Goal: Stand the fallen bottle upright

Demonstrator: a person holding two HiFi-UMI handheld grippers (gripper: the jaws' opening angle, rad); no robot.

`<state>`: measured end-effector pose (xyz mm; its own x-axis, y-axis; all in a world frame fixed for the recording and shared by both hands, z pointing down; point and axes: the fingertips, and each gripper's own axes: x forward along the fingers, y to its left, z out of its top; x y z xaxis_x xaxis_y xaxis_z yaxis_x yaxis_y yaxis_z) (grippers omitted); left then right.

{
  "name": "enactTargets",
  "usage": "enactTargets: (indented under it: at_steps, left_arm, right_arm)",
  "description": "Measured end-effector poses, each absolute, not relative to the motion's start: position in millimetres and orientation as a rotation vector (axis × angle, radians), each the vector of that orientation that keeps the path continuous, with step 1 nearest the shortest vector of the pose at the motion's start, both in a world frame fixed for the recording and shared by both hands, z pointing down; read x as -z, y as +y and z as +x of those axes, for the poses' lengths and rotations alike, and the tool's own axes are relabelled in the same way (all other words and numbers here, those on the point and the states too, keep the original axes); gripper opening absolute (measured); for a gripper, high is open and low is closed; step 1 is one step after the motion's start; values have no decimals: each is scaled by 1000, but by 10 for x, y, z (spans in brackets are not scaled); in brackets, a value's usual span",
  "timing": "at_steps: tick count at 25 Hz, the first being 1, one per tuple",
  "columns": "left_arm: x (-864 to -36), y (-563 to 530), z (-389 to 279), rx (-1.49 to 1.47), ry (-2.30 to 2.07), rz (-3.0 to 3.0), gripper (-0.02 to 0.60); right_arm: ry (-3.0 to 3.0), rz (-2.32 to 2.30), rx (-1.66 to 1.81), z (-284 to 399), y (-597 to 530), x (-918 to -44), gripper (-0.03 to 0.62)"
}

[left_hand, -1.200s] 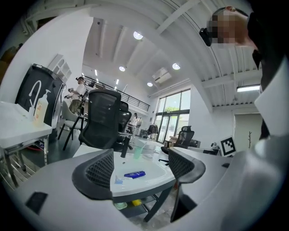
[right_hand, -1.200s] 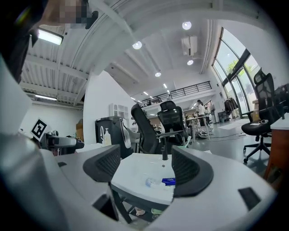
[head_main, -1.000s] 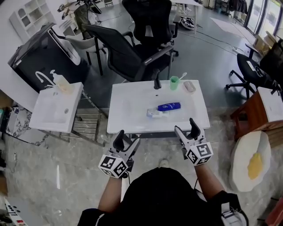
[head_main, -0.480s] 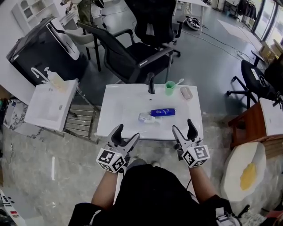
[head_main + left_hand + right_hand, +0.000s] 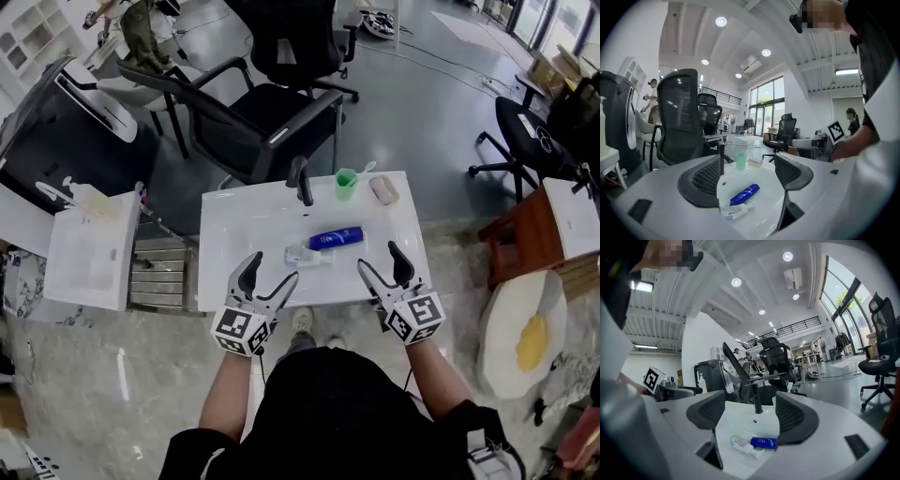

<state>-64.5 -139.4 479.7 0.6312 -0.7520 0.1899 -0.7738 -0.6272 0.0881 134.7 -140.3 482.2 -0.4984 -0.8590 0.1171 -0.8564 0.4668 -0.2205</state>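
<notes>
A blue bottle (image 5: 336,238) lies on its side in the white sink basin (image 5: 244,234), with a small clear bottle (image 5: 306,255) lying just in front of it. Both also show between the jaws in the left gripper view: blue bottle (image 5: 745,194), clear bottle (image 5: 735,211). The right gripper view has the blue bottle (image 5: 763,442) and clear bottle (image 5: 742,444) too. My left gripper (image 5: 264,276) and right gripper (image 5: 382,264) hover open at the sink's near edge, short of the bottles, holding nothing.
A black faucet (image 5: 300,180), a green cup (image 5: 346,182) with a toothbrush and a soap dish (image 5: 381,189) stand along the sink's back edge. Black office chairs (image 5: 267,103) stand behind it. A second white sink (image 5: 86,251) is to the left, a wooden stool (image 5: 520,234) to the right.
The view has moved toward the sink. Both grippers now reach over its near edge, closer to the lying bottles; both stay open.
</notes>
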Motion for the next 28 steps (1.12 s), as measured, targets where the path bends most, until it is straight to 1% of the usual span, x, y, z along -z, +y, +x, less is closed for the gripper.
enactTargets:
  at_steps: [8,16,18,21,28]
  left_arm:
    - [-5394,-1826,-318,-570,-1005,2797,376]
    - [-6115,-1920,-42,-900,-654,2820,374]
    - [-6267,-1941,1,-994,-578,2828,366]
    - [-6497,-1968,89,-1140,-453,2849,334]
    - [-7071,-1863,366,-1413,-99,2856,333]
  right_arm:
    - [2613,-1667,449,1491,-1573,-4918,341]
    - [2532,-1808,503,1621,-1560,-5026,336]
    - [2514,-1846,502,1670,-1550,-5018,334]
    - [2482,-1908,506,1744,-1484,-5033,333]
    - [2372,-2044,590,1847,-1232,-5072,330]
